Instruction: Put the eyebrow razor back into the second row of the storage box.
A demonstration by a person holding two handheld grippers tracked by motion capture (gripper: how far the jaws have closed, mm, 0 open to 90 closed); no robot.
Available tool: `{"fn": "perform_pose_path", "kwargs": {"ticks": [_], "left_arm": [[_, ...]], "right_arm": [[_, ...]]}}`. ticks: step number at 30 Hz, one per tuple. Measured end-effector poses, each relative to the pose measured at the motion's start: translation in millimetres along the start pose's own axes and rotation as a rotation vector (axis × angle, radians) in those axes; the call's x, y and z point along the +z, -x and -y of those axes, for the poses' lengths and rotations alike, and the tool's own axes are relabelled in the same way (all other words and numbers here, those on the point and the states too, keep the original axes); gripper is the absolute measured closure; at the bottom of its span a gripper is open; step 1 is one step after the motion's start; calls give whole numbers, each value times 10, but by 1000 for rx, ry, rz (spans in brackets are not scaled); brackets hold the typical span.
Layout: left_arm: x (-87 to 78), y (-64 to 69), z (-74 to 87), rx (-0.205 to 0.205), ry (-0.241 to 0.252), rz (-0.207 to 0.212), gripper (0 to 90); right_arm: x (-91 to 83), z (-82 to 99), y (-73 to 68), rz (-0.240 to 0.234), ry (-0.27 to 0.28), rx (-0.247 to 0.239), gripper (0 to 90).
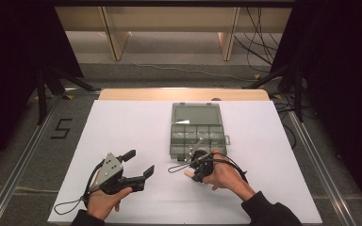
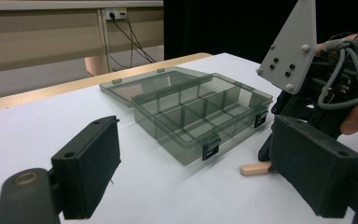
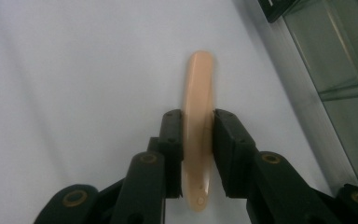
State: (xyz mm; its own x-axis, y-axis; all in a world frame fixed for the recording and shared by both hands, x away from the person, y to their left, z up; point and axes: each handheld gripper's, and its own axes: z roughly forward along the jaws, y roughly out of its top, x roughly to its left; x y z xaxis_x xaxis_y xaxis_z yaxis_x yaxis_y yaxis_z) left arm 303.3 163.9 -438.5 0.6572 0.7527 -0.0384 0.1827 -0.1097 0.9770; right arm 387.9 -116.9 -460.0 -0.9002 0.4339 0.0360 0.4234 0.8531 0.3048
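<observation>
Currently, right gripper [image 3: 198, 128]: jaws pinching the tan stick [image 3: 198, 116].
Stick: lying on the surface, just off the organizer box's [image 1: 198, 134] near edge.
Left gripper [image 1: 139, 164]: jaws gaping, holding nothing.

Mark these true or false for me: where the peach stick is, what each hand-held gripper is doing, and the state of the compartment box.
1. The right hand-held gripper clamps the peach stick. True.
2. The left hand-held gripper holds the stick. False: its jaws stand open, with nothing between them.
3. The compartment box has its lid shut. False: the lid lies open behind it.
4. The stick sits inside a compartment. False: it lies on the white table beside the box.
5. The box's compartments look empty. True.
</observation>
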Motion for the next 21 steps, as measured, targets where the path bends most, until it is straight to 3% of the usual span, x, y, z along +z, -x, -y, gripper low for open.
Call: {"fn": "perform_pose_path", "kwargs": {"ticks": [6, 9, 10, 11, 21], "left_arm": [[2, -2, 0, 0, 0, 1, 160], [0, -3, -2, 5, 1, 2, 160], [0, 1, -1, -2, 2, 1, 160], [0, 1, -1, -1, 2, 1, 160], [2, -3, -2, 5, 1, 2, 160]], "right_arm": [[-3, 10, 48, -28, 11, 20, 754], [-8, 9, 51, -28, 12, 22, 760], [-41, 7, 60, -17, 28, 24, 826], [-75, 4, 73, 0, 29, 29, 827], [-65, 16, 100, -5, 15, 21, 828]]}}
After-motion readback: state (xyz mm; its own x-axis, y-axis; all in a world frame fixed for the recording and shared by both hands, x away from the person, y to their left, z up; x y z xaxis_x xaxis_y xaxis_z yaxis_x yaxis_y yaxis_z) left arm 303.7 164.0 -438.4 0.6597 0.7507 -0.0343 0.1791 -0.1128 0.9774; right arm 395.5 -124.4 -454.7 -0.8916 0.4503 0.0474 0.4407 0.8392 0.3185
